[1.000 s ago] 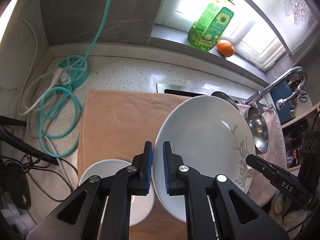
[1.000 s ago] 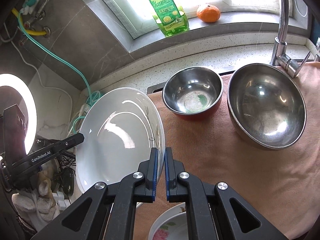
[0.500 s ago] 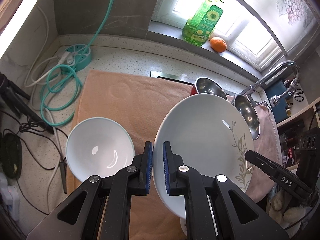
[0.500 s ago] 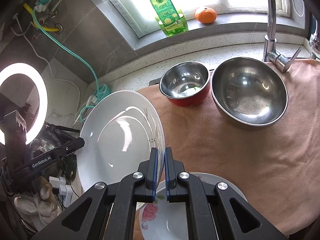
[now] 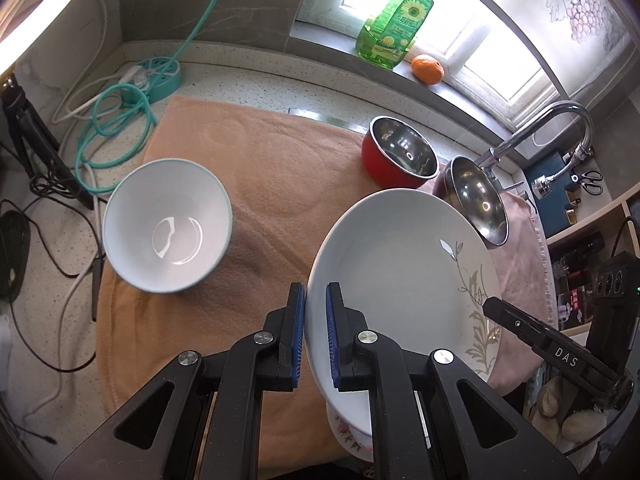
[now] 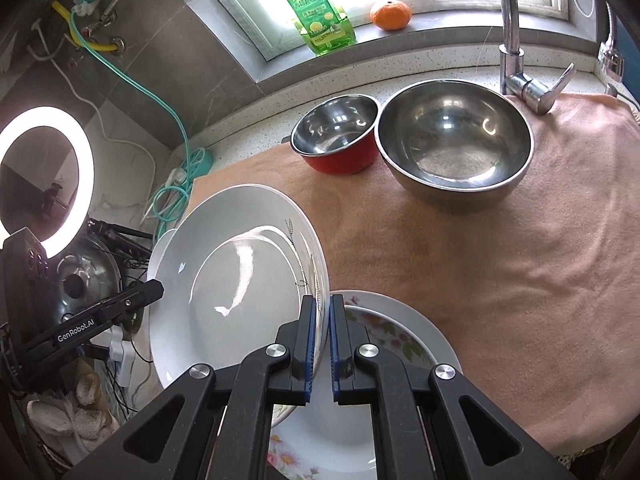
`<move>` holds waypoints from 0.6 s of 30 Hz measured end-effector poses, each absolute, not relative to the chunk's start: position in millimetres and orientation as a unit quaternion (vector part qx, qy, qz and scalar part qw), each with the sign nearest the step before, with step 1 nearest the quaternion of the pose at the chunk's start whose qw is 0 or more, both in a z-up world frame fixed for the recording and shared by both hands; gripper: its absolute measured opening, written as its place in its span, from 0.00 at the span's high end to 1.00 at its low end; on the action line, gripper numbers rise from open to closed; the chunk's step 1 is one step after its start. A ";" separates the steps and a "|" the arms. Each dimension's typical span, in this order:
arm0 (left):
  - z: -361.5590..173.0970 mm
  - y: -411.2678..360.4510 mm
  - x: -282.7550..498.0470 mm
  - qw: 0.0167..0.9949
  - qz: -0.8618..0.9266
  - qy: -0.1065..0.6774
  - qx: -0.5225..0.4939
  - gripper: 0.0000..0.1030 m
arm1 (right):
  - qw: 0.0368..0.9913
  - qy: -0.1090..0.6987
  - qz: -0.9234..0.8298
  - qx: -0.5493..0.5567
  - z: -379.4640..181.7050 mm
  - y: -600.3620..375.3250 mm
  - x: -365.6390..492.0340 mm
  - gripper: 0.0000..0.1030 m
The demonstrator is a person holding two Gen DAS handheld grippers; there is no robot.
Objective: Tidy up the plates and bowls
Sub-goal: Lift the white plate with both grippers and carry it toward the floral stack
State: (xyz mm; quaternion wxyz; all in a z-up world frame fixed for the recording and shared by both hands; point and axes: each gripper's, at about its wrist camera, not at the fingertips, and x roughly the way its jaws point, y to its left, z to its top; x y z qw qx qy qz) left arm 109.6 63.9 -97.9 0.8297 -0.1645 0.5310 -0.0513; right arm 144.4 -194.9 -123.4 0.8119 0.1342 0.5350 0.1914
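Observation:
Both grippers are shut on opposite rims of one white plate with a grey leaf pattern (image 5: pixel 400 276), also seen in the right wrist view (image 6: pixel 240 280). They hold it tilted above the orange towel (image 5: pixel 260 184). My left gripper (image 5: pixel 316 336) pinches its near left rim. My right gripper (image 6: pixel 320 344) pinches its right rim. A floral plate (image 6: pixel 384 360) lies on the towel under the held plate; its edge shows in the left wrist view (image 5: pixel 348 436). A white bowl (image 5: pixel 168 224) sits at the towel's left. A red steel bowl (image 6: pixel 336 140) and a larger steel bowl (image 6: pixel 452 148) stand at the back.
A faucet (image 6: pixel 516 40) rises behind the large steel bowl. A green soap bottle (image 6: pixel 316 12) and an orange (image 6: pixel 390 14) sit on the windowsill. A teal power strip with cables (image 5: pixel 152 76) lies at the counter's left. A ring light (image 6: pixel 44 176) stands off the left edge.
Both grippers have pulled back and upward with the plate still held between them. The white bowl, both steel bowls and the floral plate have come further into view.

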 end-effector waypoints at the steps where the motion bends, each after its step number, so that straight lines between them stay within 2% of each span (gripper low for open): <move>1: -99.2 61.7 106.9 0.829 -0.052 0.532 -0.165 0.91 | 0.812 0.535 0.191 0.133 -123.7 -197.2 142.7 0.94; 18: -117.1 27.9 73.6 0.816 -0.060 0.549 -0.171 0.91 | 0.808 0.549 0.176 0.124 -140.4 -232.2 118.0 0.94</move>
